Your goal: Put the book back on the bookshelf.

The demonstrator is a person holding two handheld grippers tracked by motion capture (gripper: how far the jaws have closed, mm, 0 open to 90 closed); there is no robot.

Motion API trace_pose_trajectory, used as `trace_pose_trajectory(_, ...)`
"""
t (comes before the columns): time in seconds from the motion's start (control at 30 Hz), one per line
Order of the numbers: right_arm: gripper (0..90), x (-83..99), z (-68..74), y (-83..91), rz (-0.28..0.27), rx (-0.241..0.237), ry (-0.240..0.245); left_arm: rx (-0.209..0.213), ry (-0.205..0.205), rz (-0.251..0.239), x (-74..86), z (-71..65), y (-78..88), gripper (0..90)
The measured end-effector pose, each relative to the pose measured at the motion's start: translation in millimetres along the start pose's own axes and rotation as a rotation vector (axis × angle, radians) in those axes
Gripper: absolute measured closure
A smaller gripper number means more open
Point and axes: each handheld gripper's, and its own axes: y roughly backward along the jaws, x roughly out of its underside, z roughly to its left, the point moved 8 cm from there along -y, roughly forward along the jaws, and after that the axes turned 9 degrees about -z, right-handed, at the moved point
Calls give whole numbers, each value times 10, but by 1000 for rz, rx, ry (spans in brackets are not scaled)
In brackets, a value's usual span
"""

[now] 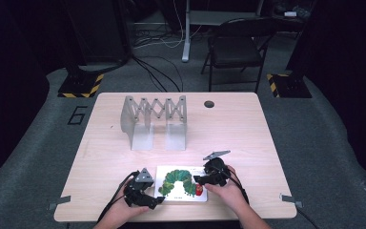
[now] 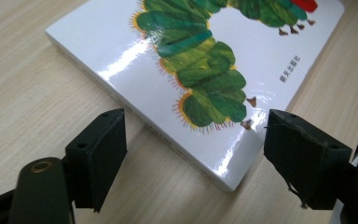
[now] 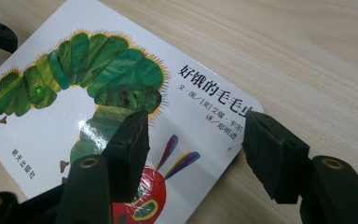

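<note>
White book (image 3: 121,93), title characters legible beside right hand-held gripper (image 3: 193,156)

Two black grippers (image 1: 158,199) (image 1: 199,179) with blocky fingers (image 2: 98,158) (grey three-cornered plates on top), trailing black cables.

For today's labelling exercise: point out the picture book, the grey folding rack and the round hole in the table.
picture book (image 1: 181,183), high view, on the green caterpillar on its cover
grey folding rack (image 1: 154,110), high view, on its zigzag lattice
round hole (image 1: 209,104), high view, on its dark middle
</note>
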Motion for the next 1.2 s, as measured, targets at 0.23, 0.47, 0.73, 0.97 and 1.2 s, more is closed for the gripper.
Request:
trace_pose_trajectory(0.23, 405, 11, -23, -27, 8, 26, 17, -37, -28, 12, 10, -56, -60, 160)
trace_pose_trajectory(0.47, 392, -1, -38, -38, 7, 22, 4, -62, -16, 6, 1, -79, -80, 152)
trace_pose_trajectory(0.73, 387, -45, -108, -65, -4, 23, 3, -81, 0, -10, -29, -99, -127, 150)
trace_pose_trajectory(0.97, 394, -103, -172, -81, 38, 18, -4, -83, -11, -13, -58, -78, -161, 150)
trace_pose_trajectory(1.2, 419, -282, -298, -70, 54, 32, -35, -86, -20, -17, -53, -77, -162, 150)
